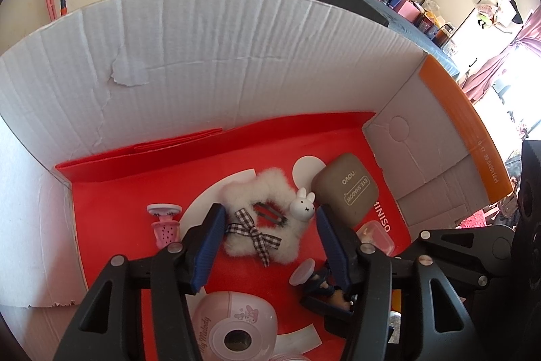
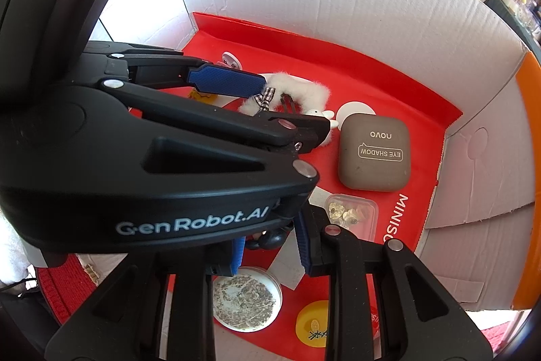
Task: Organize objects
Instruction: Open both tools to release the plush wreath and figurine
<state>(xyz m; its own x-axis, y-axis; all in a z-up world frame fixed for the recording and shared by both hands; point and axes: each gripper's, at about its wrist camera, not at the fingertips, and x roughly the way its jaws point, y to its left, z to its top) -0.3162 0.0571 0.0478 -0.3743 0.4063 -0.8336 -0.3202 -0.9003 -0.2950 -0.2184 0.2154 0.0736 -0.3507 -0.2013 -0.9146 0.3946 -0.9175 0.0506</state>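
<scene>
A fluffy white hair clip [image 1: 260,219] with a checked bow and a small white bunny [image 1: 303,208] lies on the red bag [image 1: 118,192] lining the cardboard box [image 1: 203,56]. My left gripper [image 1: 268,212] hovers over it, open, one blue pad on either side and neither pressing. In the right wrist view the left gripper [image 2: 290,105] crosses from the left above the clip [image 2: 314,93]. My right gripper [image 2: 270,246] is shut on a small dark figurine [image 2: 268,239], close beneath the left one. The figurine [image 1: 321,285] shows by a clear suction cup [image 1: 302,273].
In the box also lie a brown eye shadow case [image 2: 373,154], a clear little box of gold pieces [image 2: 351,212], a pink strainer toy [image 1: 164,224], a pink camera [image 1: 236,323], a round clear dish [image 2: 247,300] and a yellow disc [image 2: 314,323]. High white box walls stand on three sides.
</scene>
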